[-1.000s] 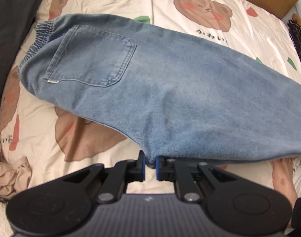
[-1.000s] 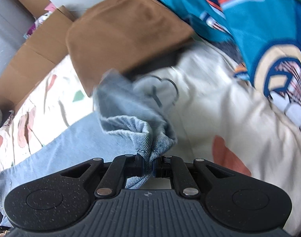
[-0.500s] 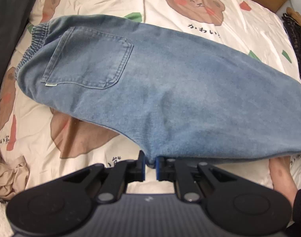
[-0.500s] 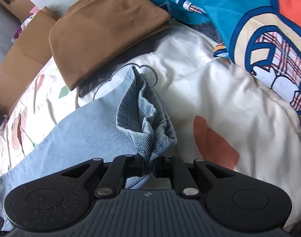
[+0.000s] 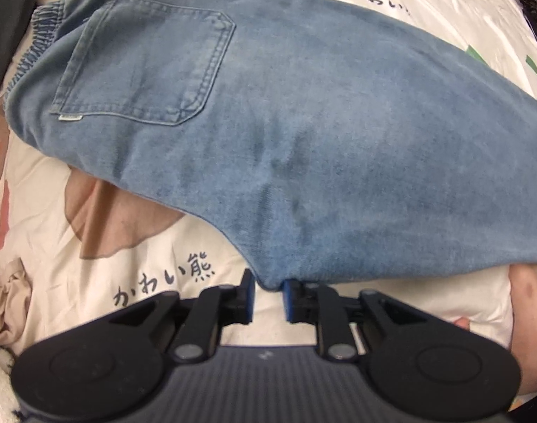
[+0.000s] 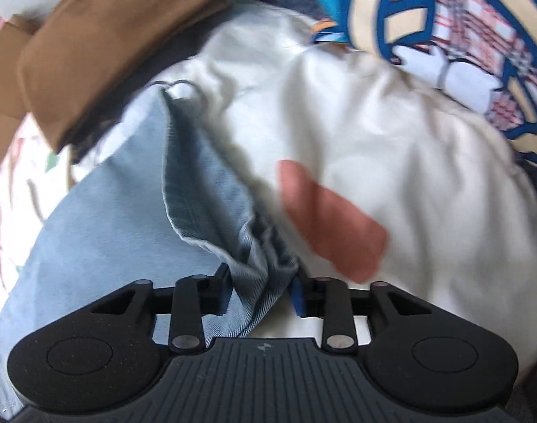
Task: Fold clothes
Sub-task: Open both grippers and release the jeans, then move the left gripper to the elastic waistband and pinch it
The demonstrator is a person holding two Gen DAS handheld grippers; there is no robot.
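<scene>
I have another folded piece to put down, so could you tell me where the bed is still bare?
Bare sheet lies below the jeans, between them and the crumpled beige cloth at left. Another bare patch of sheet lies right of the jeans' cuff, below the teal printed fabric. Crowded: the brown folded garment sits above the cuff.

We read "かわい熊" printed in dark characters on the cream bear-print bedsheet (image 5: 169, 246) just below the jeans (image 5: 321, 134), and again partly, as "かわい", on the same sheet near the upper edge.
</scene>
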